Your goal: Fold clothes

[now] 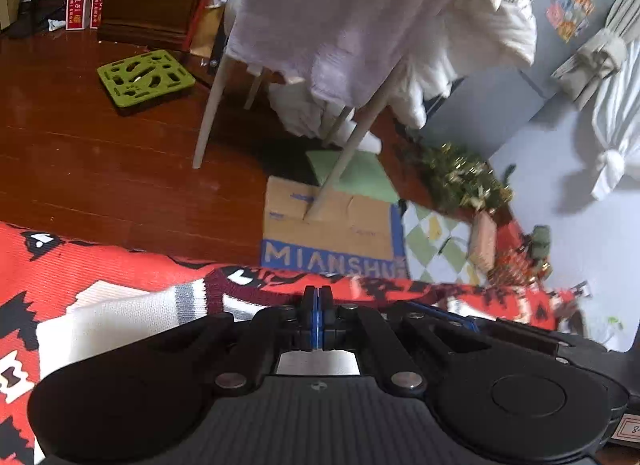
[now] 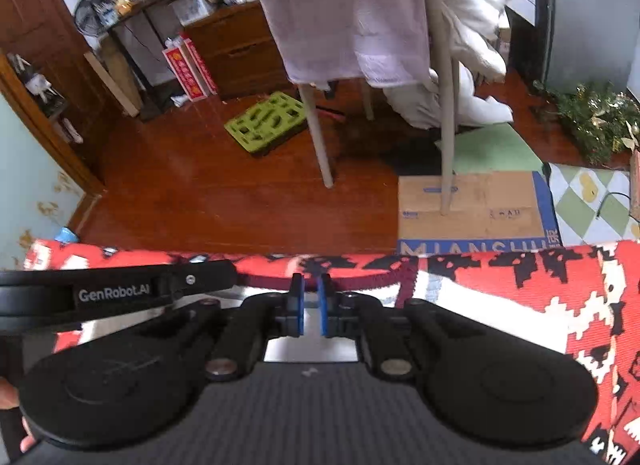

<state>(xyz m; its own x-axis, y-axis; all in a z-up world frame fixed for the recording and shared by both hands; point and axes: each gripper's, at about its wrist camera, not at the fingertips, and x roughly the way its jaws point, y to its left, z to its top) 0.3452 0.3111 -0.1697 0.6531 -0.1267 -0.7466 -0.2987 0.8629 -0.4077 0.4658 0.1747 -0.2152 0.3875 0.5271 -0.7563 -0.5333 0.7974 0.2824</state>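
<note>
Both grippers, left gripper (image 1: 317,297) and right gripper (image 2: 310,291), hover over the sweater (image 2: 500,293).

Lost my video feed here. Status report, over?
Left gripper shut, right gripper slightly open, both at the far edge of the red patterned sweater. Whether either holds fabric: unclear. Nothing in the way.

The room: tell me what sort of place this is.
Most likely a lived-in room at home, perhaps a bedroom or living room. It has a wooden floor, a wooden chest of drawers, a chair heaped with white laundry, and a flattened cardboard box on the floor.
</note>
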